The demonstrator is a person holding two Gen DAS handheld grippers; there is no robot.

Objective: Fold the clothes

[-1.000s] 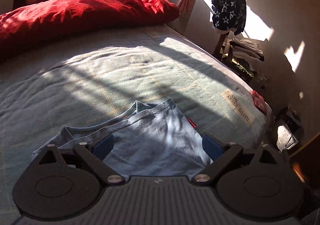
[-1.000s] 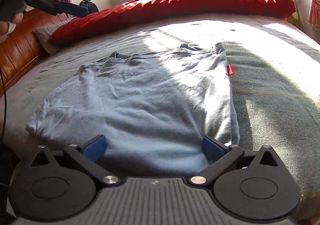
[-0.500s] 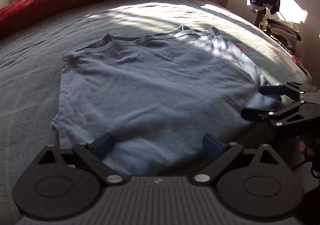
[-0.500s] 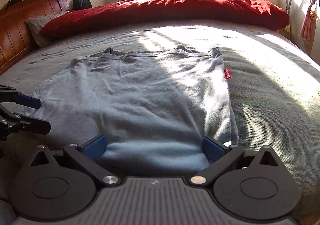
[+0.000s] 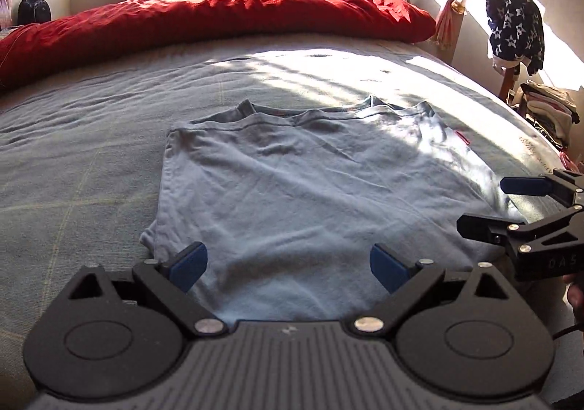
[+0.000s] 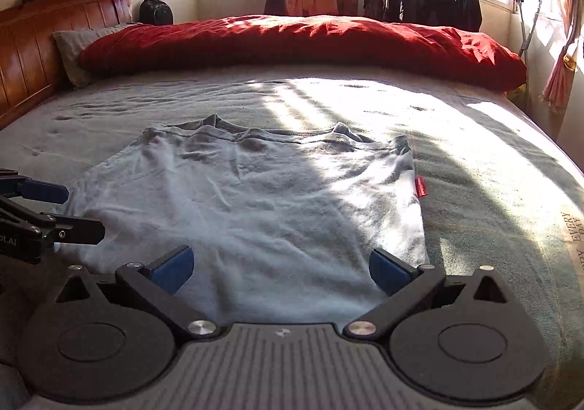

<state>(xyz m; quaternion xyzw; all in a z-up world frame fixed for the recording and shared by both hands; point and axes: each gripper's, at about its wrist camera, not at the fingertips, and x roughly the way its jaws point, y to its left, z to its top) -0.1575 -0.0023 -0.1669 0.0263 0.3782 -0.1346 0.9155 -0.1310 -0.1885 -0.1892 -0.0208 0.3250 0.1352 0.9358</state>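
Observation:
A light blue T-shirt [image 5: 310, 187] [image 6: 255, 205] lies flat on the bed, collar at the far side, a small red tag [image 6: 420, 186] on its right edge. My left gripper [image 5: 288, 265] is open over the near hem, toward the left corner. My right gripper [image 6: 281, 269] is open too, over the near hem toward the right corner. Each gripper shows in the other's view: the right gripper [image 5: 503, 205] at the shirt's right edge, the left gripper [image 6: 65, 209] at its left edge. Nothing is held between either pair of blue pads.
A grey-green blanket [image 5: 91, 154] covers the bed, and a red duvet [image 6: 299, 41] lies bunched along the far side. A wooden headboard [image 6: 25, 48] stands on the left. A clothes rack [image 6: 434, 1] by the window and a chair with clothes [image 5: 516, 30] stand beyond the bed.
The left gripper has swung down from above and to the left of the bed to the shirt's near hem. The right gripper has lifted its view a little and stays at the hem.

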